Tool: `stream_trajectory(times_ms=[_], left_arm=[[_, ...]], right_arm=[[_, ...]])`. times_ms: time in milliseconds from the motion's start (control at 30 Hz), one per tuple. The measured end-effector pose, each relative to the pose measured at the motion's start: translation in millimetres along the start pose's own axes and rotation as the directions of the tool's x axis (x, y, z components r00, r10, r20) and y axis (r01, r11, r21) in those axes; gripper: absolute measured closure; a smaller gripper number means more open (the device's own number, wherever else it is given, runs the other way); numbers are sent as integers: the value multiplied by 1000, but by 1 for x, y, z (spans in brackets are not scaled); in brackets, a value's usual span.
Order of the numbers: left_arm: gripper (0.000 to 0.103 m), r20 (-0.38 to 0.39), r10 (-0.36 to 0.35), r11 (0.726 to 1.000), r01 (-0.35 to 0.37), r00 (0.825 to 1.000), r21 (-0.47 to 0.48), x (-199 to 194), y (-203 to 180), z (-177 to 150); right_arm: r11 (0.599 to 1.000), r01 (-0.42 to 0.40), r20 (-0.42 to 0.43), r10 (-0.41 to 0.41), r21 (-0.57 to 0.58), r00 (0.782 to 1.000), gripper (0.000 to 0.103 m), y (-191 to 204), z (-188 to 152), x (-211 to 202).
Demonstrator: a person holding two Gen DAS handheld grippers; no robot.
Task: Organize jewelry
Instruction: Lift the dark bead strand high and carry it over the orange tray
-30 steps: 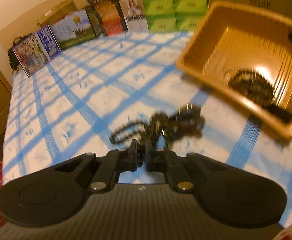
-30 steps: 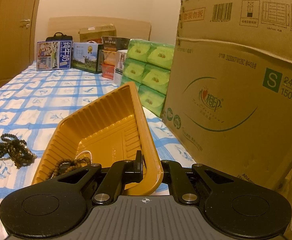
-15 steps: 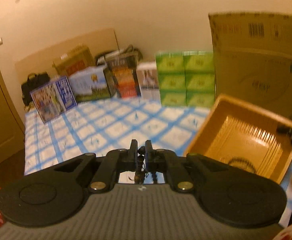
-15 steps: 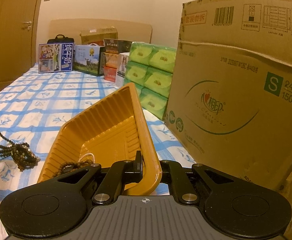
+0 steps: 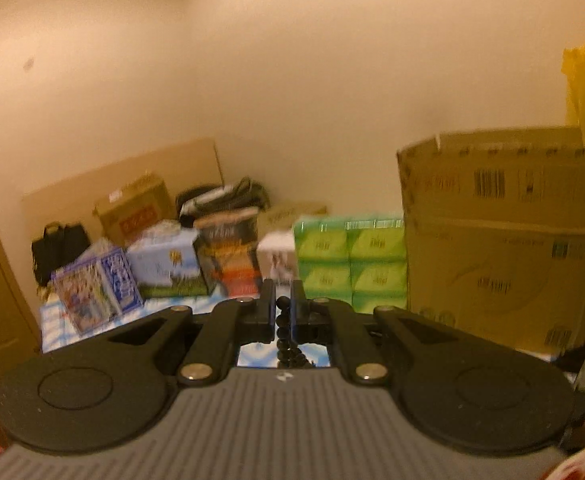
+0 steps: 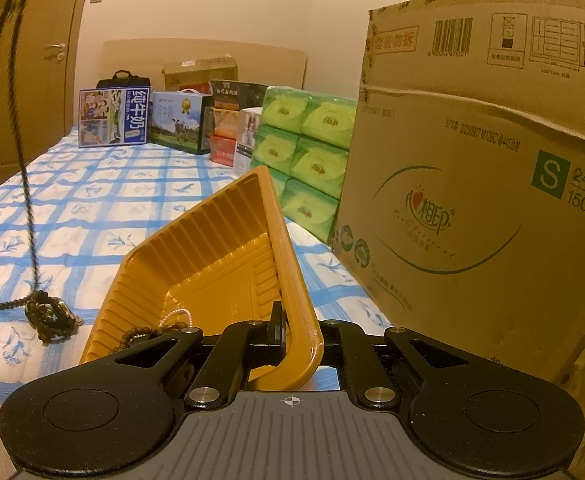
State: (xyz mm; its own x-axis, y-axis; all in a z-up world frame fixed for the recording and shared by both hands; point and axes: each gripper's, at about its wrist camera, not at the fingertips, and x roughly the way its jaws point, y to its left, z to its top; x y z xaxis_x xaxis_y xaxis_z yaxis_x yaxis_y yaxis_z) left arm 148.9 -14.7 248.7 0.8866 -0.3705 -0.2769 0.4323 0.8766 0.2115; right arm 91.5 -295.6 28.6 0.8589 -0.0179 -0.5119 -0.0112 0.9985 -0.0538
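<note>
My left gripper (image 5: 282, 312) is shut on a strand of dark beads (image 5: 283, 326), the top of a long bead necklace. In the right wrist view the necklace's strands (image 6: 26, 168) hang down from the top left corner, and its bunched lower end (image 6: 48, 314) still rests on the bed. My right gripper (image 6: 298, 334) is shut on the near rim of a ribbed orange tray (image 6: 212, 248), which is tilted up at that side. In the tray lie a pearl strand (image 6: 174, 315) and a dark bead bracelet (image 6: 140, 336).
The blue checked sheet (image 6: 112, 192) covers the bed. A large cardboard box (image 6: 472, 180) stands close on the right, with green tissue packs (image 6: 308, 152) beside it. Printed cartons (image 6: 114, 116) line the headboard. A door (image 6: 16, 80) is at the left.
My left gripper has risen with the necklace, drawing its strands up off the bed. Its view has swung from the sheet and tray up to the wall. The right gripper and tray stayed still.
</note>
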Motion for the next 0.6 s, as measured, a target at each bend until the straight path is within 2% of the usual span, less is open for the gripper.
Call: stream_trajectory(times_ms=[200,467,600], left_arm=[[97,89,-25,1000,24,996,5,-8,-6,41],[97,168,-118,993,121,979,-7,-9,-24,81],[97,181,-162,986,166,970,-5,-4,-38,93]], right_arm=[[1000,-3,4,3,3,1000,96,1,1,0],[1000,-4,6,4,6,1000,96,0,1,0],[1000,-7,7,7,8,1000,96,0,2,1]])
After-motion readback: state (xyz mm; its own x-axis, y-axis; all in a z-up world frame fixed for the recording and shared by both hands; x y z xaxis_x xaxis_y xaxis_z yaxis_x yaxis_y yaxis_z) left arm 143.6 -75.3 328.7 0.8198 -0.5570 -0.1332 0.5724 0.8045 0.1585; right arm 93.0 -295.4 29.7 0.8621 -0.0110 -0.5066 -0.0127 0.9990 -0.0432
